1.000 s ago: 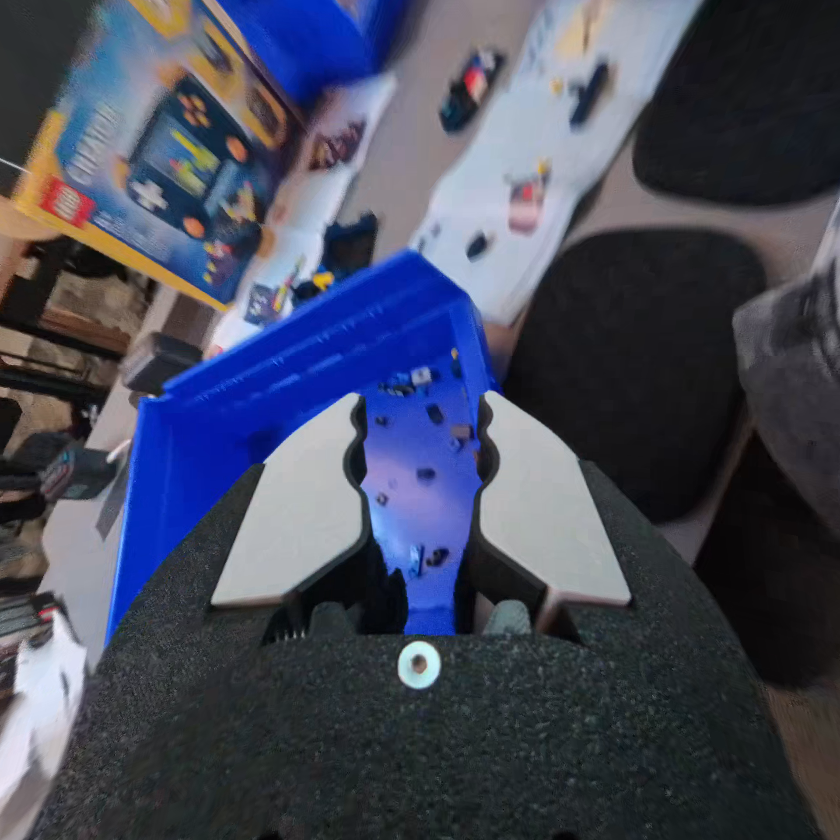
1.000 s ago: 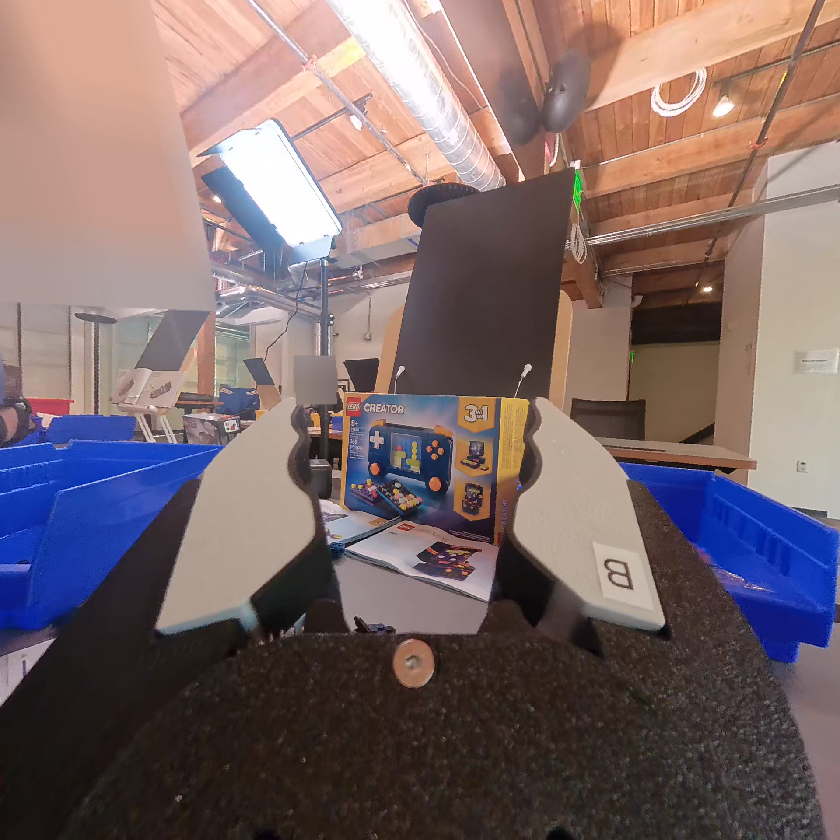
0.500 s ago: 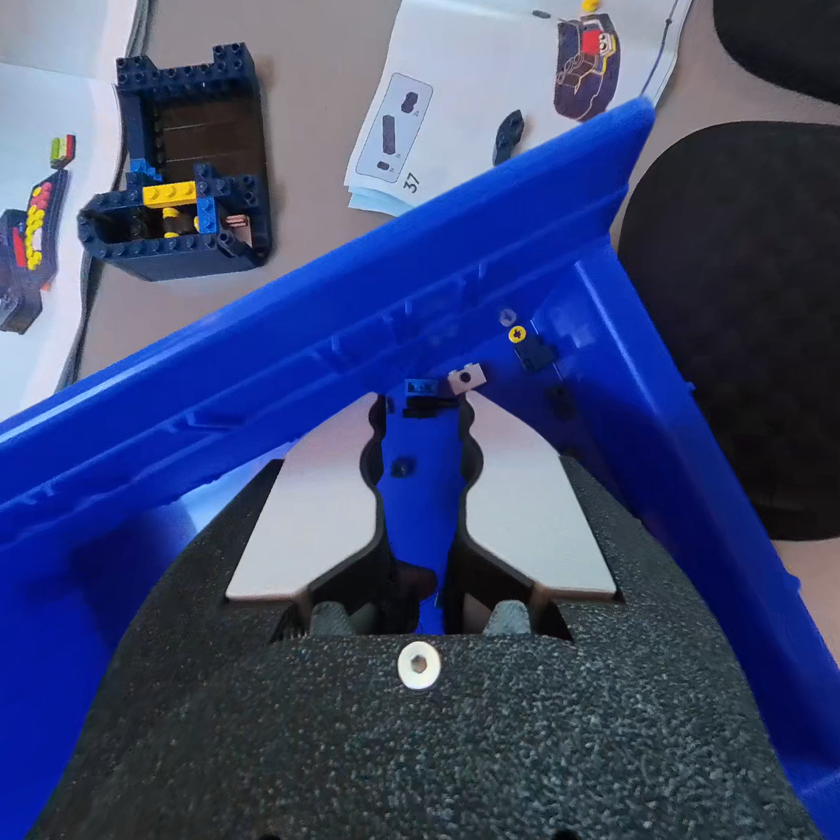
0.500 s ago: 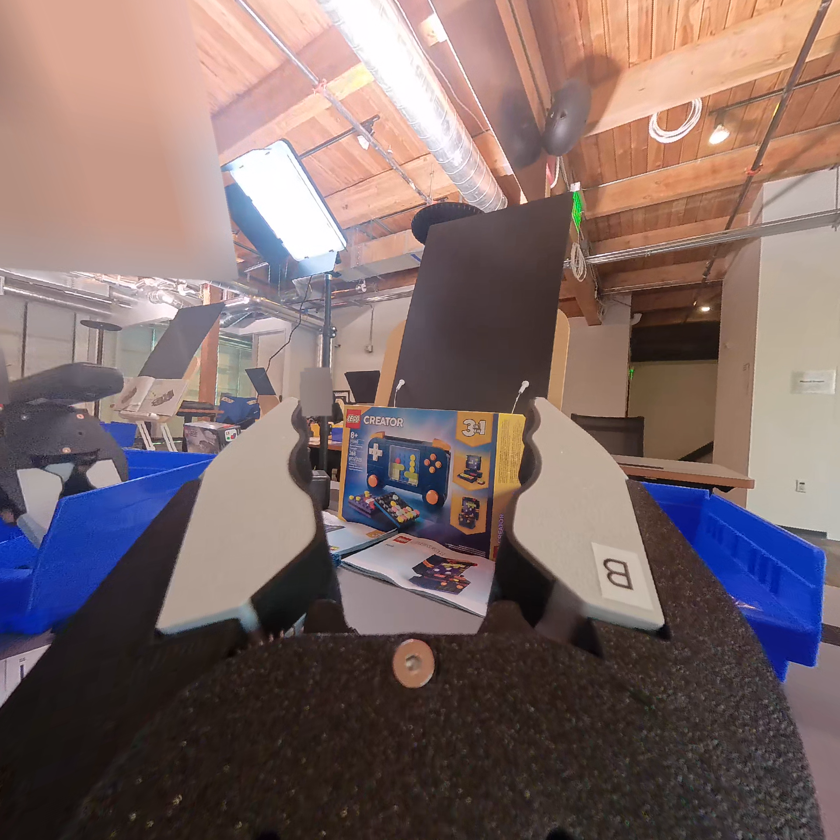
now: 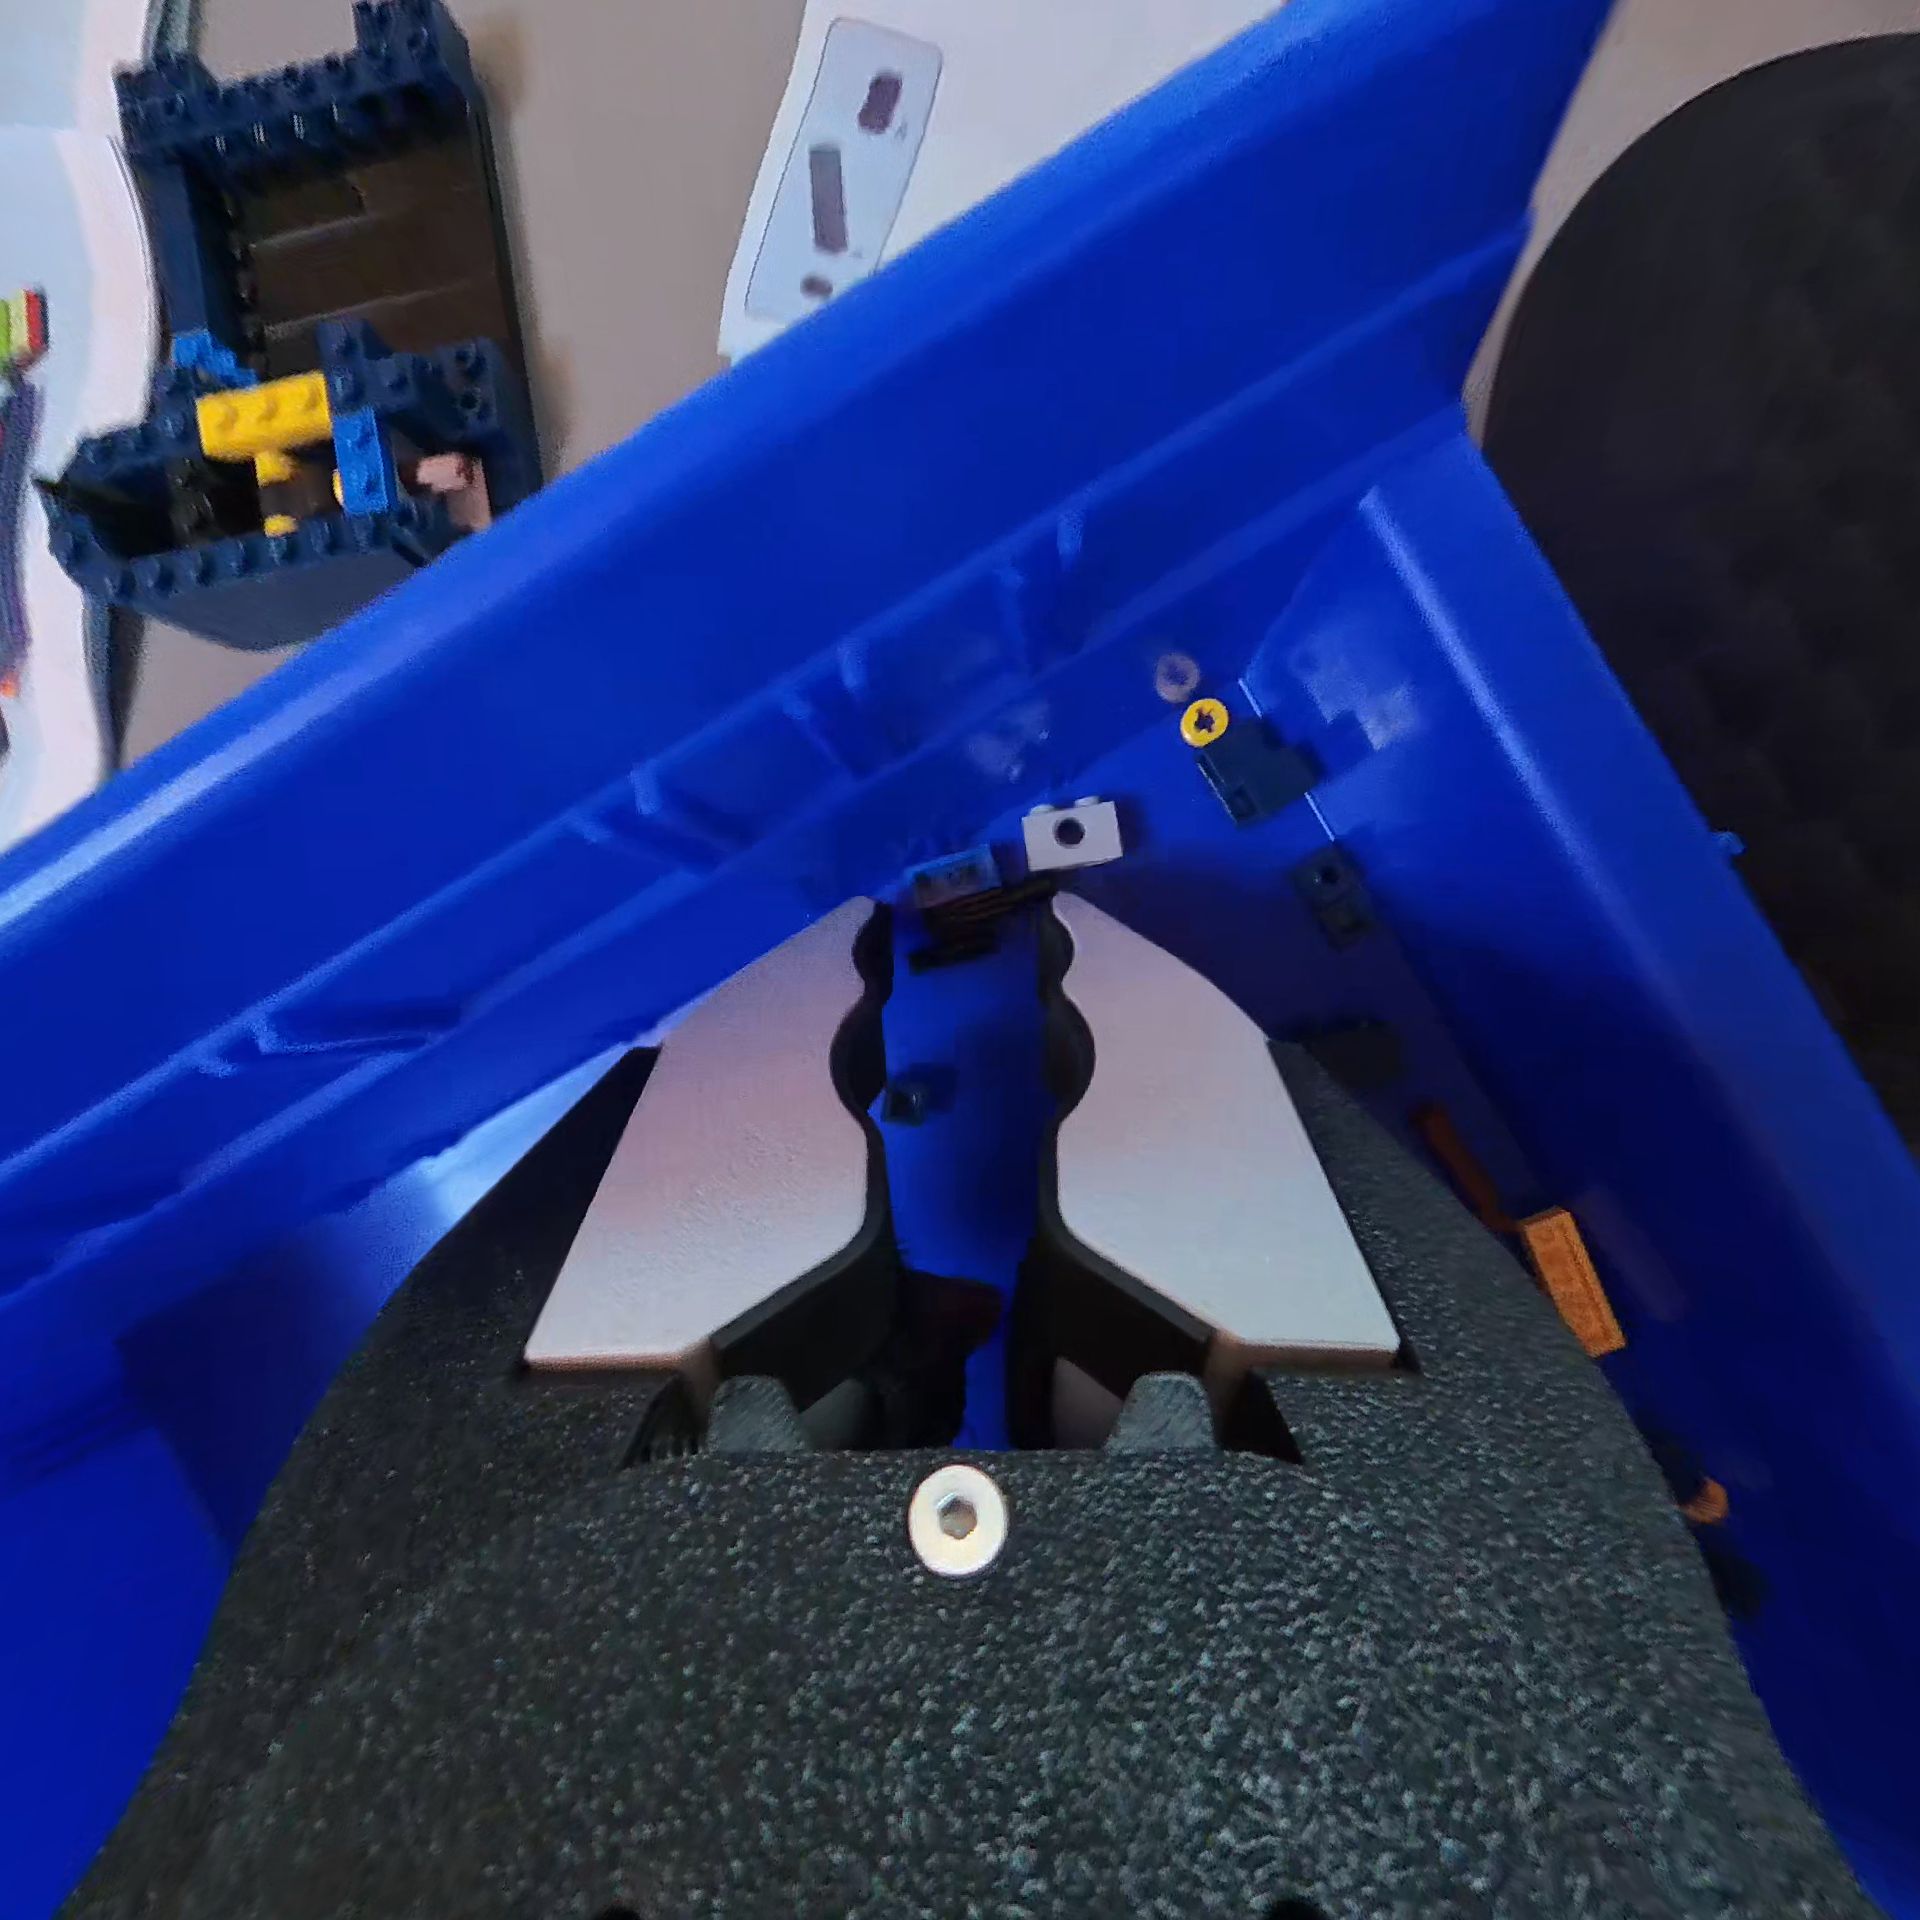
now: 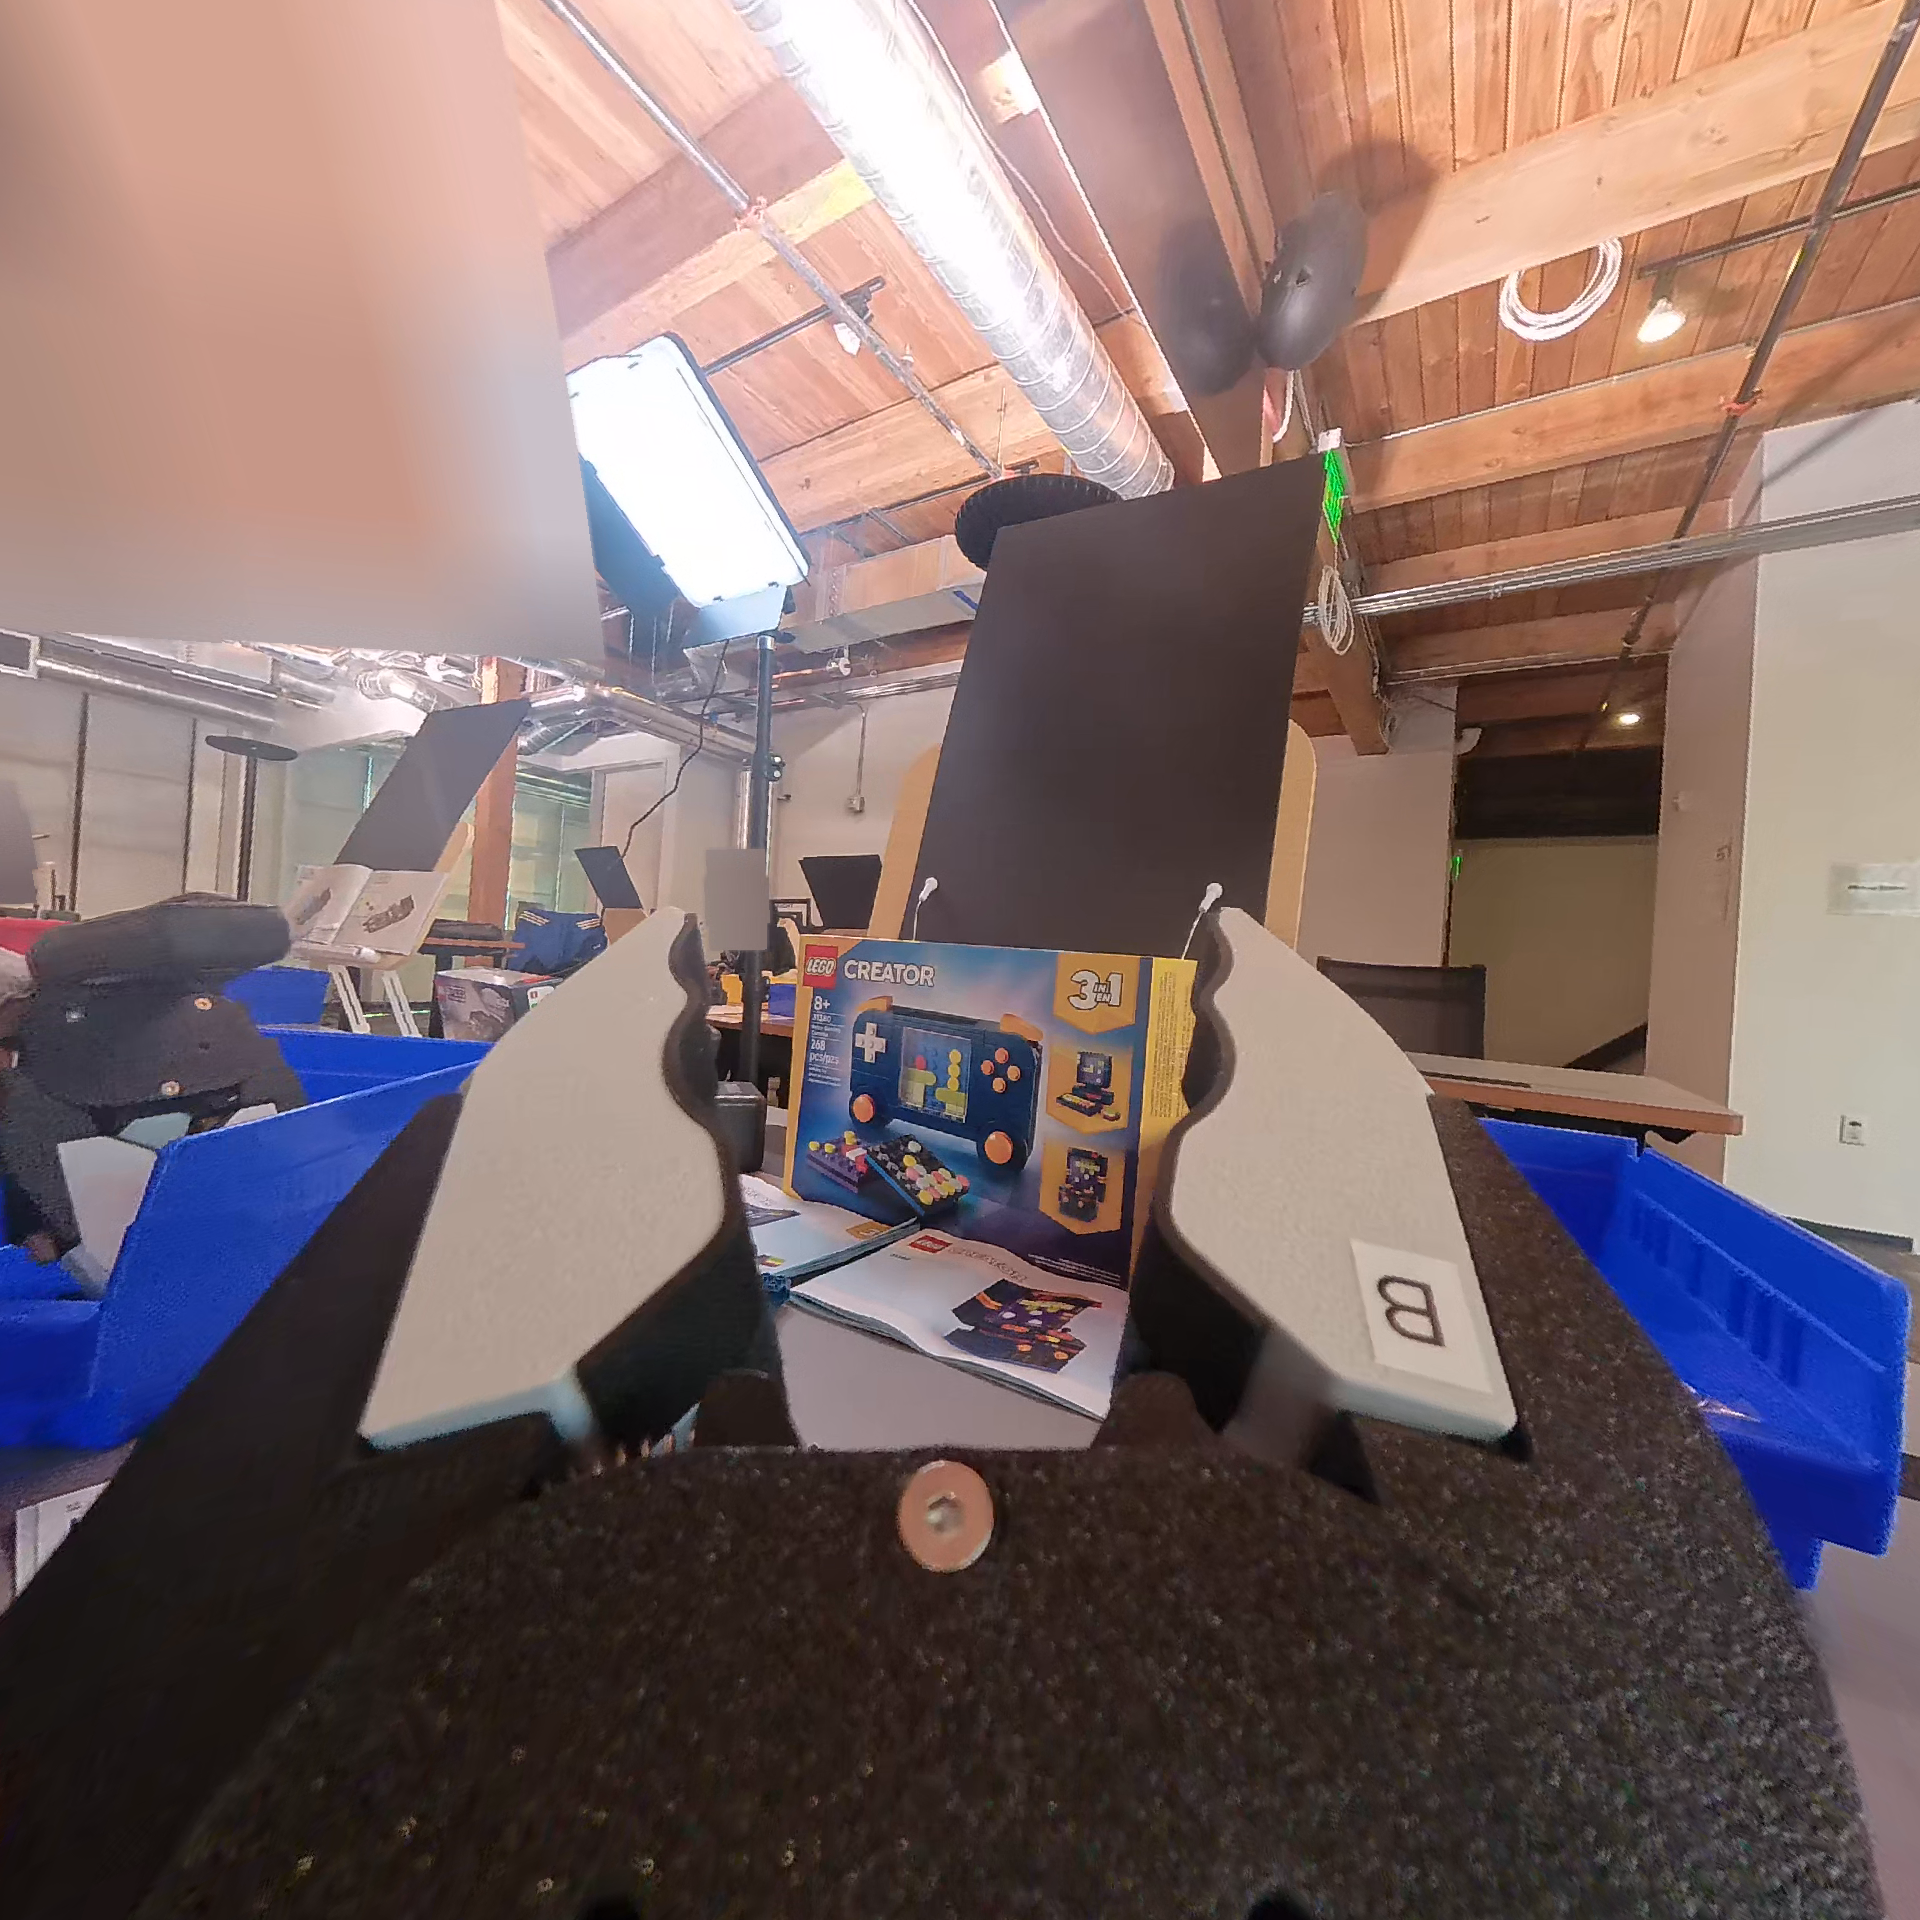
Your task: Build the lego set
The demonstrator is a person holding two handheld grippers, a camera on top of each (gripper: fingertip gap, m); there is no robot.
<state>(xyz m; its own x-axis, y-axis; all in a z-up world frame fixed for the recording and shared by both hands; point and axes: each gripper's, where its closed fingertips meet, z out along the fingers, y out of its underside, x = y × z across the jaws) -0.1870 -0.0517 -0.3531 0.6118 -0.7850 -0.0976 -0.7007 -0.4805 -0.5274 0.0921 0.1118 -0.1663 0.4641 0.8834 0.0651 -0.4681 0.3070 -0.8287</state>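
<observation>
My left gripper [image 5: 964, 935] reaches down into a blue bin [image 5: 727, 623], its jaws narrow but apart. A small black ribbed piece [image 5: 982, 906] lies on the bin floor between the fingertips; a sliver of blue shows beside the left pad. A light blue piece [image 5: 951, 878] and a grey brick with a hole [image 5: 1072, 836] lie just beyond the tips. My right gripper [image 6: 945, 987] is wide open and empty, held level and facing a toy brick box [image 6: 987, 1081]. The left gripper also shows in the right wrist view [image 6: 125, 1091], over the left bin.
A yellow round stud [image 5: 1203, 722], dark blue pieces [image 5: 1252, 774] and an orange piece [image 5: 1569, 1283] lie in the bin. A partly built dark blue model [image 5: 312, 364] and booklet pages [image 5: 842, 177] lie on the table. Another blue bin [image 6: 1714, 1330] stands at the right. The tips of one gripper are about 35 cm away from the tips of the other.
My left gripper swung down into the bin and came closer to the black piece while its jaws narrowed. The right gripper stayed open and hardly moved.
</observation>
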